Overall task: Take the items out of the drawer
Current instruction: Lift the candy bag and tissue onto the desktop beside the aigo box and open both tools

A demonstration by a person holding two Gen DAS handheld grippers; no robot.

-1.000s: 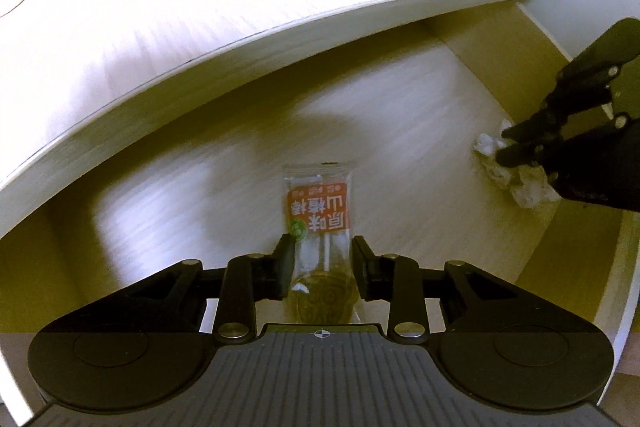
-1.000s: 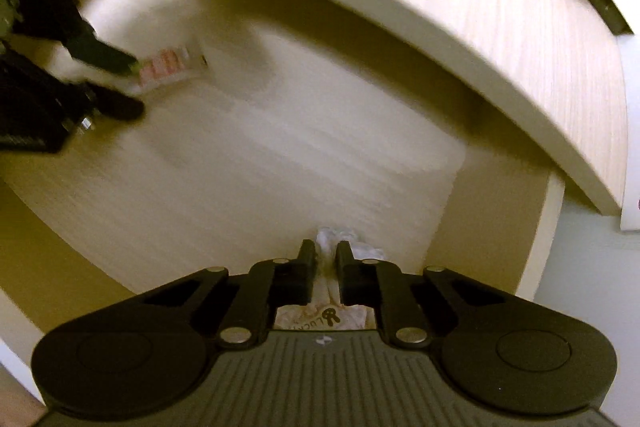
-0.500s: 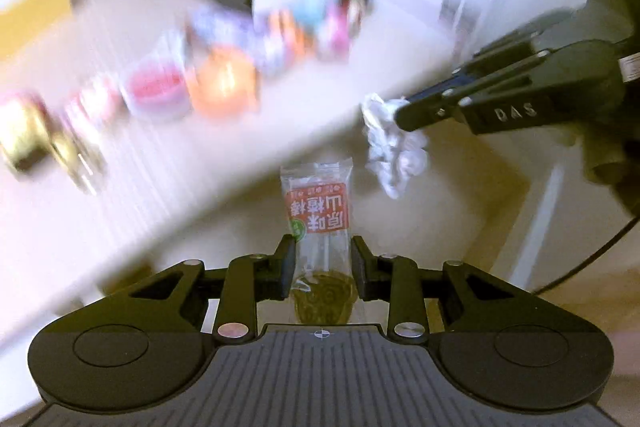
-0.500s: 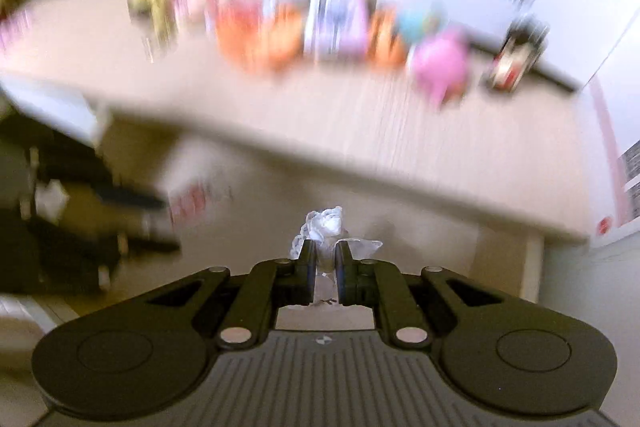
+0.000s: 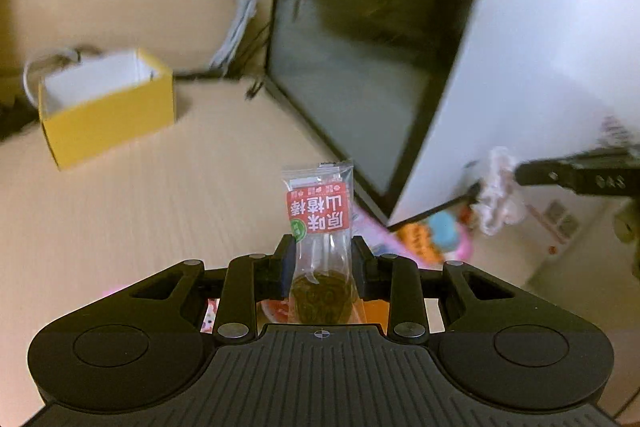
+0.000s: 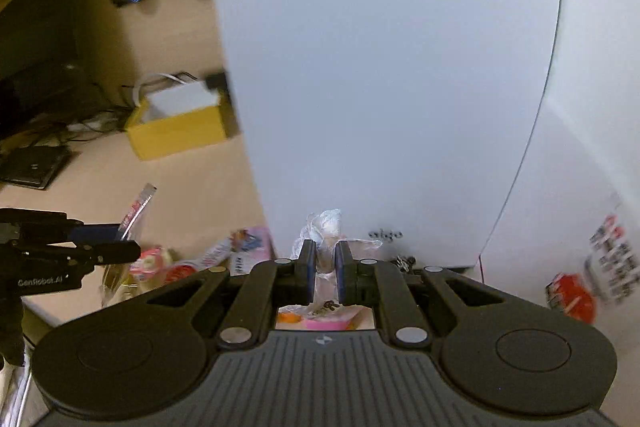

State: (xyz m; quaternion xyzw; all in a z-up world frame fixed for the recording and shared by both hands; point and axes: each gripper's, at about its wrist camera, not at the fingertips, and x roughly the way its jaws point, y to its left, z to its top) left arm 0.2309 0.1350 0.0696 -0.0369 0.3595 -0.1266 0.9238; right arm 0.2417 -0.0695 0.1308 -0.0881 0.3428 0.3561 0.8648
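Observation:
My left gripper (image 5: 322, 247) is shut on a clear snack packet (image 5: 320, 211) with a red label and a dark round sweet at its lower end; it is held upright above the wooden desk (image 5: 160, 207). My right gripper (image 6: 323, 257) is shut on a crinkled clear wrapper (image 6: 324, 225) and is raised in front of a white panel. In the left wrist view the right gripper (image 5: 516, 175) shows at the right with the wrapper (image 5: 498, 187). The left gripper (image 6: 120, 239) with its packet (image 6: 138, 207) shows at the left of the right wrist view. The drawer is out of view.
A yellow open box (image 5: 108, 107) stands on the desk at the left. A dark monitor (image 5: 360, 47) and a white panel (image 6: 380, 67) rise behind. Colourful toys and snacks (image 5: 432, 235) lie along the panel's foot. A laptop (image 6: 32, 167) and cables sit far left.
Both grippers have risen out of the drawer to above the desk, each still holding its item. The drawer and desk edge have dropped out of view.

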